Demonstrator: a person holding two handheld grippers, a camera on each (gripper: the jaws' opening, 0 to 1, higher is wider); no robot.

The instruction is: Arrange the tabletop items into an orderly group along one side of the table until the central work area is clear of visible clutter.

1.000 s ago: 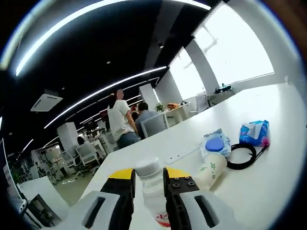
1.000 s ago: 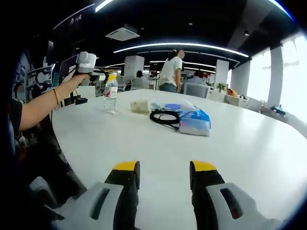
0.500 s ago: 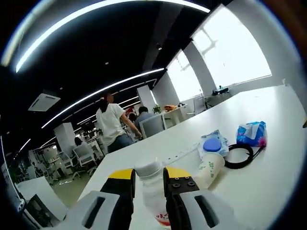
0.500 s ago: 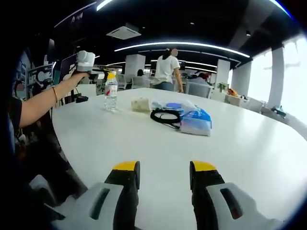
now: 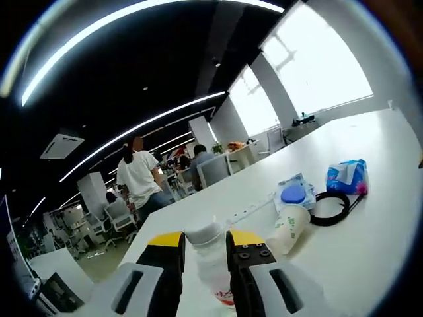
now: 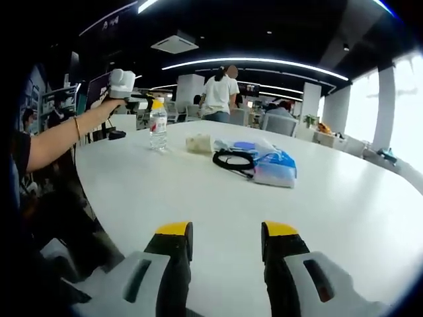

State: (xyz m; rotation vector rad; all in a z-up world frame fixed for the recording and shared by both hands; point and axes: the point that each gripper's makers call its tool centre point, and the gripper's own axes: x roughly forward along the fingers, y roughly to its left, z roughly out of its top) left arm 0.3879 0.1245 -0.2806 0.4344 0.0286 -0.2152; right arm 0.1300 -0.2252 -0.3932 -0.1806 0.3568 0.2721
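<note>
On the table (image 6: 344, 198): one bottle (image 5: 211, 264), one cup (image 5: 289, 228).

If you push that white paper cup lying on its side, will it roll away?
Probably. The white paper cup with green print lies on its side on the smooth white table, so a nudge would likely roll it in a curve. It looks light and thin, so it could crush easily. The black coiled cable beside it might stop it.
</note>
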